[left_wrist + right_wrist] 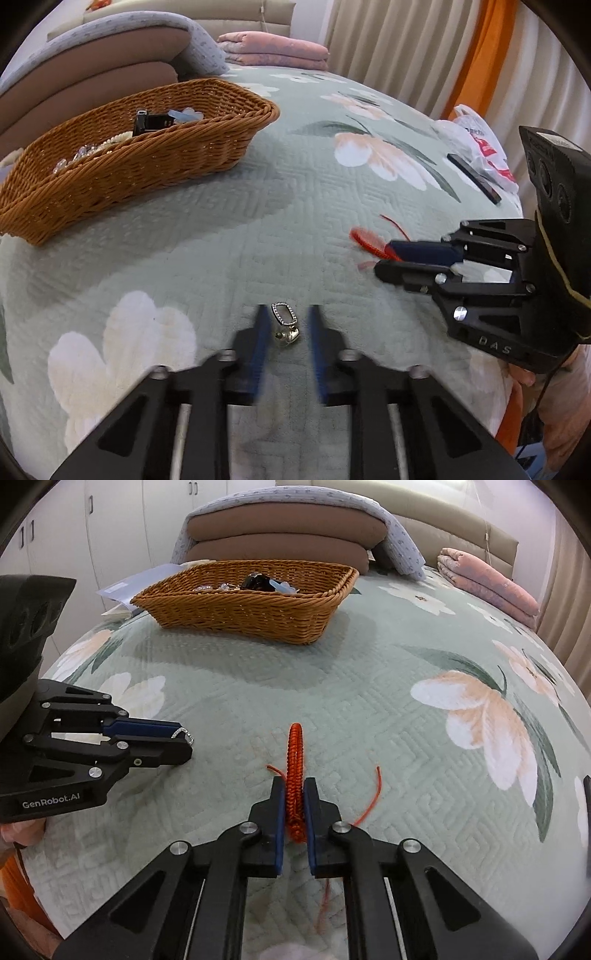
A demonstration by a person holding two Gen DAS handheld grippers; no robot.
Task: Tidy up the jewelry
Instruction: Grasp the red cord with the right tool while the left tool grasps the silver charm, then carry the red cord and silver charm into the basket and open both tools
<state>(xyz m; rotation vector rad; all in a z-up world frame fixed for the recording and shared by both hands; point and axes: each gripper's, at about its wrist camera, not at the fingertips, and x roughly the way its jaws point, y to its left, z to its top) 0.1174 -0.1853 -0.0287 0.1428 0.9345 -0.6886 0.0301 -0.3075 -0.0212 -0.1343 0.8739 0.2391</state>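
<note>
Right gripper (293, 812) pinches red bracelet (294, 775); left gripper (286, 325) straddles ring (284, 325).

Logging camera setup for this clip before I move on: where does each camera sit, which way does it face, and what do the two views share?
Left wrist: on the left gripper, looking along its open fingers at a silver ring lying on the floral quilt; the right gripper shows at right.
Right wrist: on the right gripper, shut on a red braided bracelet; the left gripper shows at left.
Shared: wicker basket, quilt, ring, bracelet, folded pink blanket.
</note>
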